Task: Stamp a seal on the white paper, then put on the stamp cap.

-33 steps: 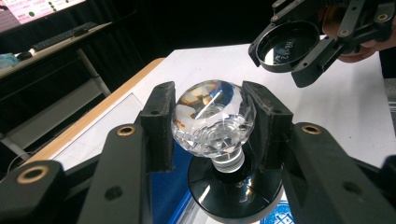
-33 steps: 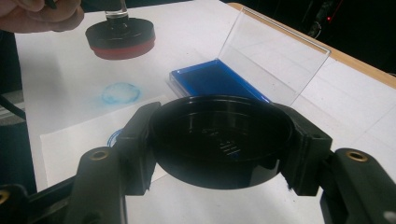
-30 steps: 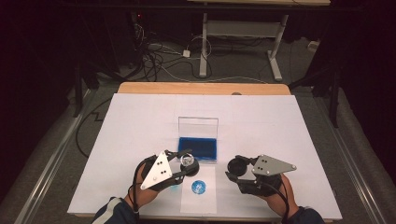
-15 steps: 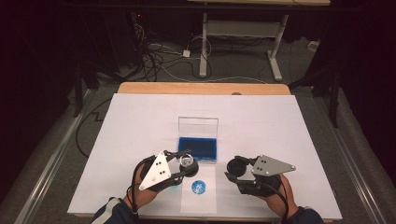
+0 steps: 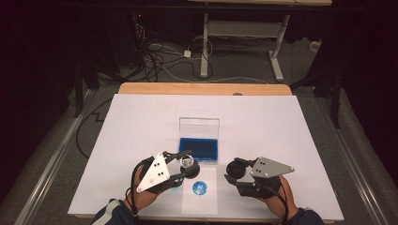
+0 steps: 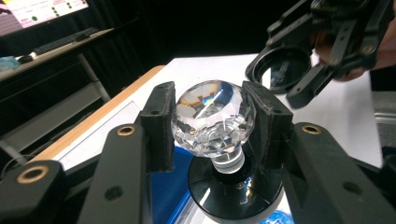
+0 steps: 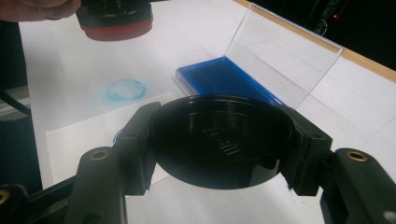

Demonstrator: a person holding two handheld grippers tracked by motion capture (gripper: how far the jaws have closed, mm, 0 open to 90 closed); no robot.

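Overhead table view; two close jaw-level views.

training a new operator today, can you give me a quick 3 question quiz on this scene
1. True or false: the left gripper grips the stamp by its clear faceted knob.
2. What does the right gripper hold? A) round black cap B) ink pad C) paper
3. How does the ink pad case stand: lid up or shut?

Key: 1 true; 2 A; 3 lid up, the blue pad exposed.
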